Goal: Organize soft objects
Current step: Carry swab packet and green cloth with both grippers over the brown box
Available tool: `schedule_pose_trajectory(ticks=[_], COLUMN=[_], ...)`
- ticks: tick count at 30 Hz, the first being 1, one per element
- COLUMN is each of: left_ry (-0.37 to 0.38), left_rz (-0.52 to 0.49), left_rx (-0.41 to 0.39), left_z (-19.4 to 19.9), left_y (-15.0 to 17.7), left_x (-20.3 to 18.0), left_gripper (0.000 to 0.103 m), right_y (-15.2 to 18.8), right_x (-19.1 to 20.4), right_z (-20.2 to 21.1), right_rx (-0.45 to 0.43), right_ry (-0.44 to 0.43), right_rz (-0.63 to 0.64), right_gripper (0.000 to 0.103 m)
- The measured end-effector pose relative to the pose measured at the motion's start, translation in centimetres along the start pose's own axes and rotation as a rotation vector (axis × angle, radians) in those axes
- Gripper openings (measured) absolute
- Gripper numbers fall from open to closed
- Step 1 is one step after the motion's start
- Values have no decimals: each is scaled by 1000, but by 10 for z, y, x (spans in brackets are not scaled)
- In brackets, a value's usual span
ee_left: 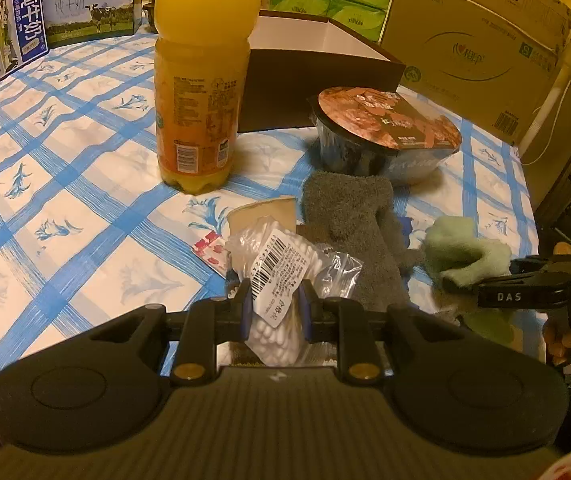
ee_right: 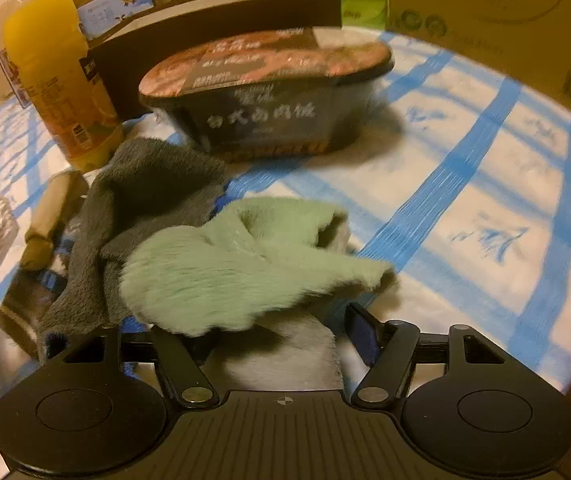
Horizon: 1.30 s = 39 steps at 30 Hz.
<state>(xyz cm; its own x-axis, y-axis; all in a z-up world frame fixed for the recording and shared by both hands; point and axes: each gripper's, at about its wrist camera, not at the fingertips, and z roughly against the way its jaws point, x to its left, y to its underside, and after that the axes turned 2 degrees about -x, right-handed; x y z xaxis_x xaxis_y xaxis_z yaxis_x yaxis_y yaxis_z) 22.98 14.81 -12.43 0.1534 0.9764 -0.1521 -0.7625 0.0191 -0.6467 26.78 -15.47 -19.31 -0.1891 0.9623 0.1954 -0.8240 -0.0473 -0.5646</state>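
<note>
We see the left gripper (ee_left: 275, 300) clamped on a cotton swab bag (ee_left: 281, 280), lower end hidden. Grey sock (ee_right: 145, 200) partly covered by green sock (ee_right: 225, 268) on the table (ee_right: 465, 184). Right gripper (ee_right: 269, 332) wide, left finger buried under green sock, contact unclear.

Orange juice bottle (ee_left: 201, 76) upright on blue-checked tablecloth (ee_left: 65, 184), lidded instant bowl (ee_left: 385, 132), dark open box (ee_left: 321, 92), milk cartons (ee_left: 93, 4)

My left gripper (ee_left: 276, 304) is black with blue pads, 2 brass screws and a ribbed body; my right gripper (ee_right: 277, 332) matches, marked "DAS".
</note>
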Motion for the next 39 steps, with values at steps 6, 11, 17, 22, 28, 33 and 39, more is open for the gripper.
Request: schedule_pose_trajectory(ticks=[6, 11, 17, 22, 28, 33, 39], left_ry=[3, 9, 11, 1, -24, -72, -161], left_rz=[2, -5, -15, -28, -17, 12, 67], left_rx=[5, -1, -25, -61, -111, -138, -154], left_z=[-3, -3, -3, -2, -4, -14, -39], left_y=[-2, -7, -24, -49, -90, -132, -189], left_x=[-6, -16, -31, -46, -66, -85, -104], left_gripper=[21, 21, 21, 21, 21, 21, 21], right_y=[2, -1, -25, -58, -106, -156, -221], right_x=[-1, -10, -29, -40, -49, -58, -65], right_z=[6, 25, 55, 75, 82, 73, 51], right_rx=[-9, -32, -72, -107, -142, -173, -205], right_ry=[-78, -124, -180, -230, -283, -325, -372], right_rz=[5, -27, -79, -58, -17, -5, -2], right_gripper=[26, 24, 24, 24, 24, 24, 24])
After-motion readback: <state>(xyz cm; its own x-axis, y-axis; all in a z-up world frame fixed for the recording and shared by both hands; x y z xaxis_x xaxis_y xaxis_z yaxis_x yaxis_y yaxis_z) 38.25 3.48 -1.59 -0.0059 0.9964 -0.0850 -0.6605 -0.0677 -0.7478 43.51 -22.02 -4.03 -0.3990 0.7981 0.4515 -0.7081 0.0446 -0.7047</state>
